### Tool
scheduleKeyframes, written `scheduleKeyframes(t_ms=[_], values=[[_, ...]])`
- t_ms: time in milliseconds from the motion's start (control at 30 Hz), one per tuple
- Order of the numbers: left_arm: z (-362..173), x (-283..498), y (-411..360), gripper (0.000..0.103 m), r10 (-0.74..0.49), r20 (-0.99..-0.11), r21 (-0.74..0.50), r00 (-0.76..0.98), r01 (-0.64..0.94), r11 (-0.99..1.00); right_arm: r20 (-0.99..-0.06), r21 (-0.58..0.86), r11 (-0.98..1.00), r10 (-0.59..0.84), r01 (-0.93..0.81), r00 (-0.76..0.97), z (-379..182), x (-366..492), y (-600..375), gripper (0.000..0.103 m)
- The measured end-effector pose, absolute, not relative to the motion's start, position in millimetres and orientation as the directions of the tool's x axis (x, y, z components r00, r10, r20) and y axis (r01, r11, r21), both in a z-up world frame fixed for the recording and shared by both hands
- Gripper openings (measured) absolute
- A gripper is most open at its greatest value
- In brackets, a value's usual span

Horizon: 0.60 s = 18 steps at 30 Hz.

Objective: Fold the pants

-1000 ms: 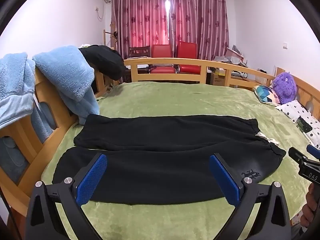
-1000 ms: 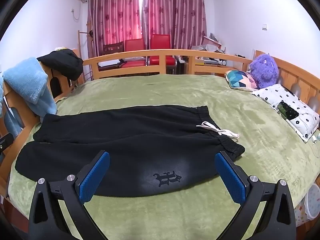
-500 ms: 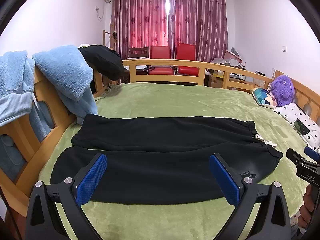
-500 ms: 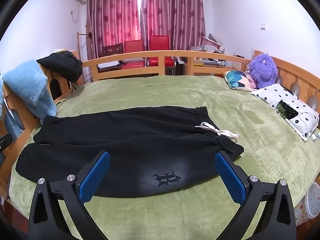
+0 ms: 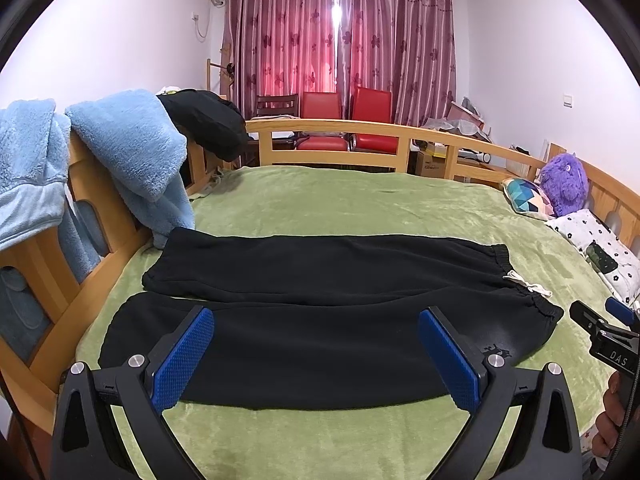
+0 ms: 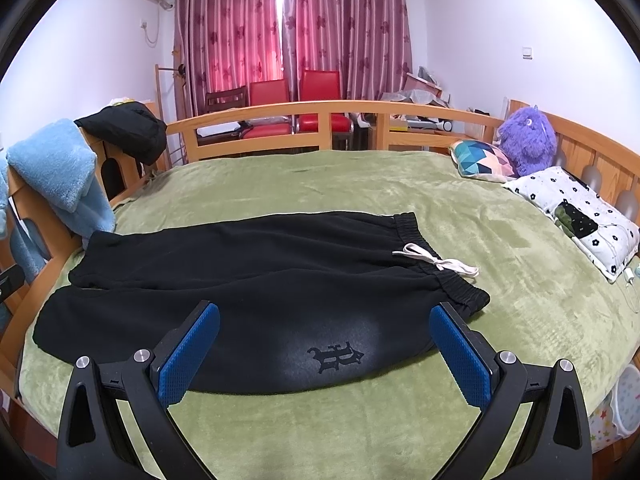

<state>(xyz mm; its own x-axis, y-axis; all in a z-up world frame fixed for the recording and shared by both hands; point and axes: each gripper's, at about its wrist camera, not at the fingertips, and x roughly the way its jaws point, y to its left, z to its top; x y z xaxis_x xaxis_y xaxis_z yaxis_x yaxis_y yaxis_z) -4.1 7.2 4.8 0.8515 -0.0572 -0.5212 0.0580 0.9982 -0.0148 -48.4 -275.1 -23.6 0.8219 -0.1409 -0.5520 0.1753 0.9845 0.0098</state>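
Black pants [image 5: 320, 320] are lying flat across the green blanket [image 5: 360, 200] on the bed, both legs side by side and running toward nine o'clock, the waistband toward three o'clock. A white drawstring [image 6: 436, 261] is resting on the waistband and trailing onto the blanket, and a dark emblem [image 6: 335, 356] is showing on the near leg close to the waist.

We are holding our left gripper [image 5: 316, 354] above the near edge of the pants, its blue pads [image 5: 182, 356] spread wide and gripping nothing. Our right gripper [image 6: 325, 350] is hovering over the waist end in the same way, released, with the emblem showing between its pads [image 6: 460, 356]. In the left view the tip of the right gripper is poking in at three o'clock, apart from the cloth.

Blue fleece [image 5: 132, 152] and a black garment [image 5: 208, 128] are hanging over the wooden bed rail [image 5: 332, 132] at ten o'clock. A purple plush toy [image 6: 526, 140], a patterned cushion [image 6: 482, 158] and a white flowered pillow [image 6: 576, 216] are sitting at two o'clock, well apart from the pants. Red chairs [image 5: 344, 120] are standing before the pink curtains [image 5: 340, 32] at twelve o'clock
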Motion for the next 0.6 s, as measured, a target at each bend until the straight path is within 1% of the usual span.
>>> scheduleKeyframes(t_ms=[600], values=[[4.3,-4.3,9.0,0.103,-0.061,-0.522,-0.017,0.851,0.061,0.998,-0.550,0.012,0.984,-0.140,0.175,0.823,-24.9,-49.6,-275.9,0.103]])
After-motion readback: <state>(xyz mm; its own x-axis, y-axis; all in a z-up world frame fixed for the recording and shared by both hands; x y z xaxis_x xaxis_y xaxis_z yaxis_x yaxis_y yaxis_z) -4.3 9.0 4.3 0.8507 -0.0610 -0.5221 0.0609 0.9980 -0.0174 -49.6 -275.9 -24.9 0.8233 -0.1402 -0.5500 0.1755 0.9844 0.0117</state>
